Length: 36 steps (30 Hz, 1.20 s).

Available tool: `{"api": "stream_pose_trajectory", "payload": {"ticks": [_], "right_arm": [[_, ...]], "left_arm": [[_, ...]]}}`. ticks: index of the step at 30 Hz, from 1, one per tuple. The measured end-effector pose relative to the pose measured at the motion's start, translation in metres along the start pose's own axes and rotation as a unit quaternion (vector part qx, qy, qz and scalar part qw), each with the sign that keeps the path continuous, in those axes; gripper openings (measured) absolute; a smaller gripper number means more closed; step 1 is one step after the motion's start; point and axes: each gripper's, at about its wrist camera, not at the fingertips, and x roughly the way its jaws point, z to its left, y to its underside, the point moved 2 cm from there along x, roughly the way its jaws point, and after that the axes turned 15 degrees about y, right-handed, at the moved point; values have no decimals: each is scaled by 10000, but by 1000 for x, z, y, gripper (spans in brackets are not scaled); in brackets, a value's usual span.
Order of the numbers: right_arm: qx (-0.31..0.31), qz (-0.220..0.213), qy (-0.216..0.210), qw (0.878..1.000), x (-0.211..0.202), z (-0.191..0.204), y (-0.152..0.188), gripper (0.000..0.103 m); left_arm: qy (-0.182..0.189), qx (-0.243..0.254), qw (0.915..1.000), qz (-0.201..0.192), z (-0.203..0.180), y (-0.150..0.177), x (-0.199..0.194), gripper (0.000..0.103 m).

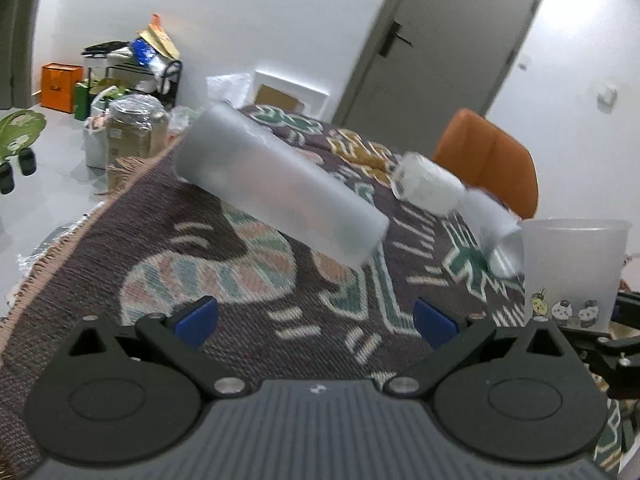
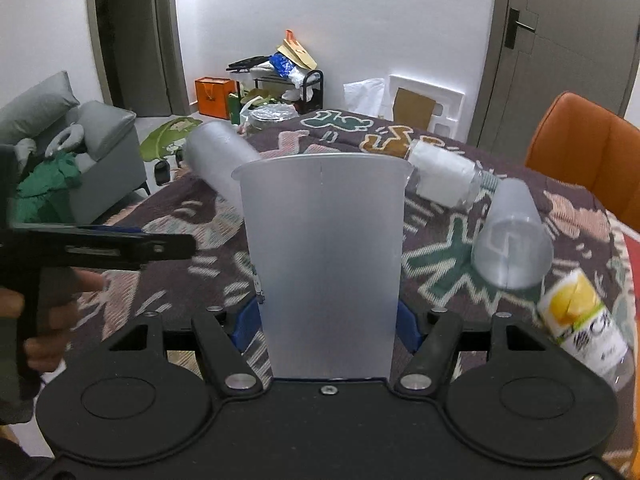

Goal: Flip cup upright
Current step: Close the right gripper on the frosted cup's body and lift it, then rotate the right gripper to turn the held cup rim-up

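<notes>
Right gripper (image 2: 326, 330) pinching frosted translucent plastic cup (image 2: 324, 256) near base, mouth up, held close over patterned woven tablecloth (image 2: 440, 276). Lower straight down, keep base level, release only once seated flat. Left gripper (image 1: 316, 316) spread wide, holding nothing. Beyond: frosted cylindrical tumbler (image 1: 280, 184) and smaller clear cup (image 2: 512, 236), both lying sideways.

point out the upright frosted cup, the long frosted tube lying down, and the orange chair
upright frosted plastic cup (image 2: 322, 264): right wrist view, middle of its wall
long frosted plastic tube lying down (image 1: 276, 184): left wrist view, mid-side
orange chair (image 1: 490, 156): left wrist view, backrest
</notes>
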Motion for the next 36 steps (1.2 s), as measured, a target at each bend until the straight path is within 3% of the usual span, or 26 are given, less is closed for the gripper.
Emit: {"api": "stream_pose_trajectory", "payload": {"ticks": [13, 18, 29, 36], "right_arm": [[335, 185, 199, 9991, -7, -18, 35, 65], [447, 245, 105, 9986, 4, -19, 44, 65], [667, 424, -306, 9964, 44, -12, 53, 65], [758, 209, -460, 9958, 30, -19, 55, 81]], "left_arm": [[329, 114, 9987, 370, -23, 17, 11, 103], [419, 68, 9981, 452, -27, 20, 14, 103], [209, 26, 9989, 412, -22, 14, 8, 103], [314, -105, 9986, 409, -25, 14, 8, 103]]}}
